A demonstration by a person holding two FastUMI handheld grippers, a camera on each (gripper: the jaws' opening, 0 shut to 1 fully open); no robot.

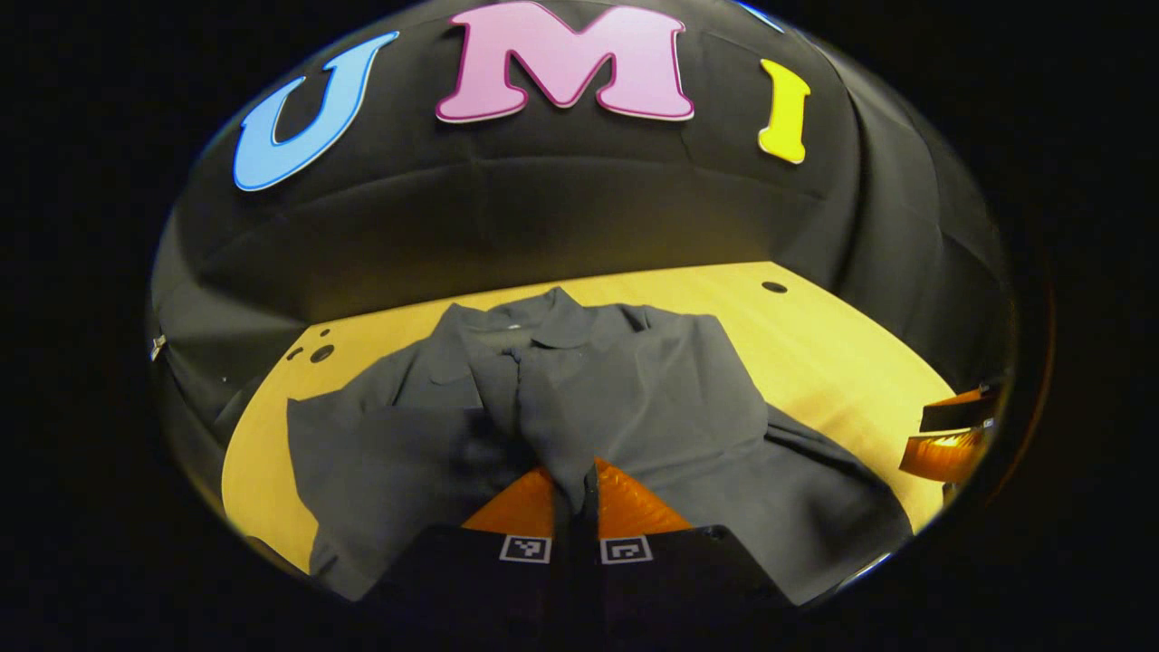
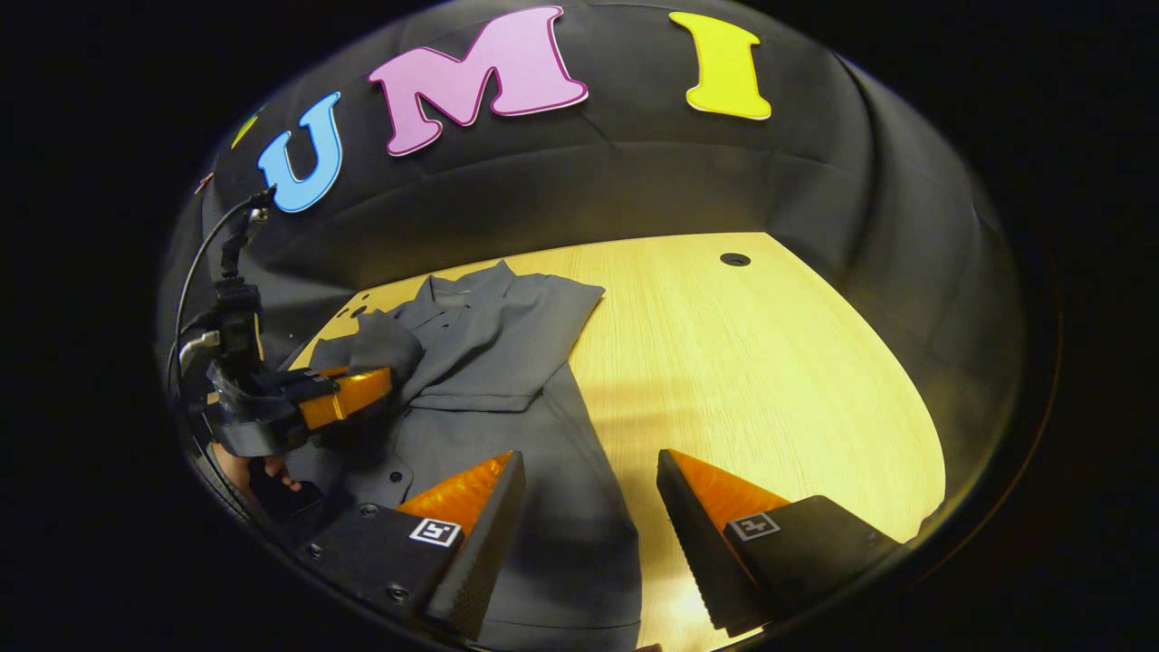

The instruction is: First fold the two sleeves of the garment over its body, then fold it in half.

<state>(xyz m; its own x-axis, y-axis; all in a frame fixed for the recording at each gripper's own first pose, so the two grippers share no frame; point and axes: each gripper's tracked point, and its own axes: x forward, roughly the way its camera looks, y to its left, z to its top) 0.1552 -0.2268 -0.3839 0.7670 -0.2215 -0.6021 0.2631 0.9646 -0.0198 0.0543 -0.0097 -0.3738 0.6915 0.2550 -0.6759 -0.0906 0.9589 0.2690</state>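
A dark grey collared shirt [image 1: 670, 398] lies spread on the wooden table [image 1: 815, 344], collar toward the far wall. My left gripper [image 1: 577, 475] is shut on a bunched fold of its sleeve [image 1: 552, 426], held up over the shirt's middle. In the right gripper view the left gripper [image 2: 385, 382] pinches that raised sleeve [image 2: 380, 344] at the left. The other sleeve [image 2: 534, 326] lies folded flat across the shirt [image 2: 561, 534]. My right gripper [image 2: 589, 462] is open above the shirt's lower right edge with nothing between its fingers. It also appears at the far right as the right gripper [image 1: 914, 442].
The table [image 2: 770, 362] has bare wood to the right of the shirt. A round hole [image 2: 734, 259] sits near its far edge, and small holes [image 1: 321, 353] mark the far left corner. A hand [image 2: 263, 475] holds the left gripper, whose cable [image 2: 195, 263] rises behind.
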